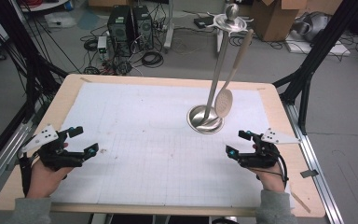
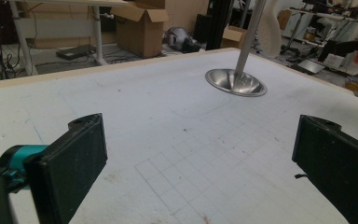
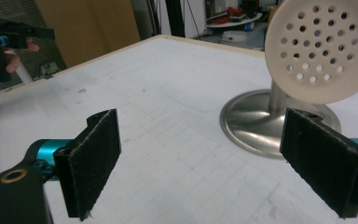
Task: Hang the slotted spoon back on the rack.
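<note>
Both sets of jaws spread wide and empty: right gripper near the steel utensil stand, with the perforated beige skimmer hanging from the stand's top disc just above its base; left gripper well apart at the table's left. Likely risks: knocking the tall, narrow stand over with a sideways reach, or setting the loosely hung skimmer swinging and missing its grip. Underneath, a white gridded mat with faint stains on a wooden table; beyond, cables, computer towers and cardboard boxes on a grey floor.
</note>
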Action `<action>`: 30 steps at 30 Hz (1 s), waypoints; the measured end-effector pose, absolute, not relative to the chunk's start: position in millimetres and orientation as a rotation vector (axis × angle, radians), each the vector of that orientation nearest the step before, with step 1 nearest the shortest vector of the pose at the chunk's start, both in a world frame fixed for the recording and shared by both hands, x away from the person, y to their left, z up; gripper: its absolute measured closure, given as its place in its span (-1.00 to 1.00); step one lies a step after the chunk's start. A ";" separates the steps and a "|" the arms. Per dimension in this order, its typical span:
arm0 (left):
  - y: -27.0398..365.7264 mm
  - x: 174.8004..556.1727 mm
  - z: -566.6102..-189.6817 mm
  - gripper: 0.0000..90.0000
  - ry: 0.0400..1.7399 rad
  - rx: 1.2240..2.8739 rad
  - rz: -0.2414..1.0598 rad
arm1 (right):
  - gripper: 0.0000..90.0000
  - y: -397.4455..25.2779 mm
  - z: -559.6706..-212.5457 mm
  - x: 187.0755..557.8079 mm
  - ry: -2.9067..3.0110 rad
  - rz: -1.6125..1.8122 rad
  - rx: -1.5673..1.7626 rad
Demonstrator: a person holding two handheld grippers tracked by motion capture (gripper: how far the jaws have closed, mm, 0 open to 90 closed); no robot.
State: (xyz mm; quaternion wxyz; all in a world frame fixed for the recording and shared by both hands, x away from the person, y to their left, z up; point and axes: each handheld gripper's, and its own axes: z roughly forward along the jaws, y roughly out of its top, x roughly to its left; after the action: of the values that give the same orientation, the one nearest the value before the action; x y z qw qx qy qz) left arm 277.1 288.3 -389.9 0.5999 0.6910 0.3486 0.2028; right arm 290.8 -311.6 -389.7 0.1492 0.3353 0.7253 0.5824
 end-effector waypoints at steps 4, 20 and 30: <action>292.9 277.9 -392.4 -0.92 0.819 1.600 0.477 | -0.75 -323.0 -392.9 288.5 2.043 1.676 1.015; 314.5 281.0 -404.7 -0.92 0.887 1.588 0.491 | -0.75 -356.2 -407.1 283.8 1.958 1.653 1.128; 311.5 285.1 -410.8 -0.92 0.921 1.614 0.478 | -0.75 -360.9 -409.6 282.5 1.942 1.656 1.150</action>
State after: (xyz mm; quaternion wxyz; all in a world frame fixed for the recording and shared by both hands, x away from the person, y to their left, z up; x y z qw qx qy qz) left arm 285.1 311.5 -410.8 0.5740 0.6888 0.3930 0.2041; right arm 282.5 -360.9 -409.6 0.1701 0.4048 0.6836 0.5830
